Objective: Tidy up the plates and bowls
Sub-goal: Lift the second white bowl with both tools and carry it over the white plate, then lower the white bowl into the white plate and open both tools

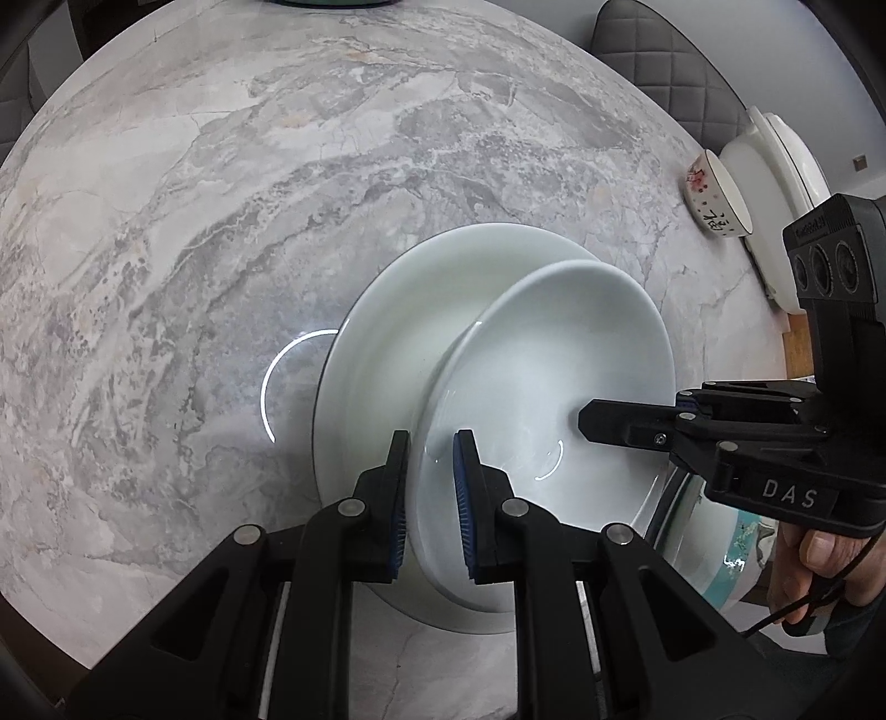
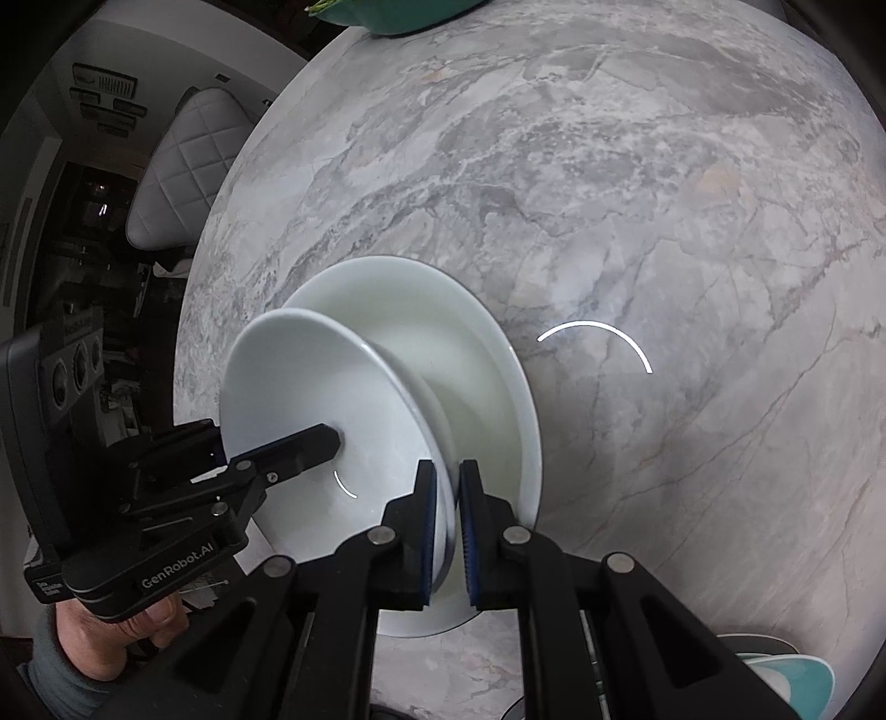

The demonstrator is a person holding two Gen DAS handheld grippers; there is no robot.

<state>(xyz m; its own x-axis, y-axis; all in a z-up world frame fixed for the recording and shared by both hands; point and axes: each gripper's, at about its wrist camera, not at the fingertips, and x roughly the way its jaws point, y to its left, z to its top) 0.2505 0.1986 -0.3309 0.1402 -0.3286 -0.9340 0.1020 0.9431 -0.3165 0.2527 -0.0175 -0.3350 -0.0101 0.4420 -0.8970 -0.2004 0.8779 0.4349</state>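
Note:
A smaller white plate is held tilted just above a larger white plate that lies on the marble table. My left gripper is shut on the small plate's near rim. My right gripper is shut on its opposite rim and shows in the left wrist view. In the right wrist view the small plate hangs over the large plate, and the left gripper reaches in from the left.
A small patterned bowl and a white lidded pot stand at the table's right edge. A white and teal dish sits under the right gripper. Quilted chairs stand by the table. A green dish sits at the far edge.

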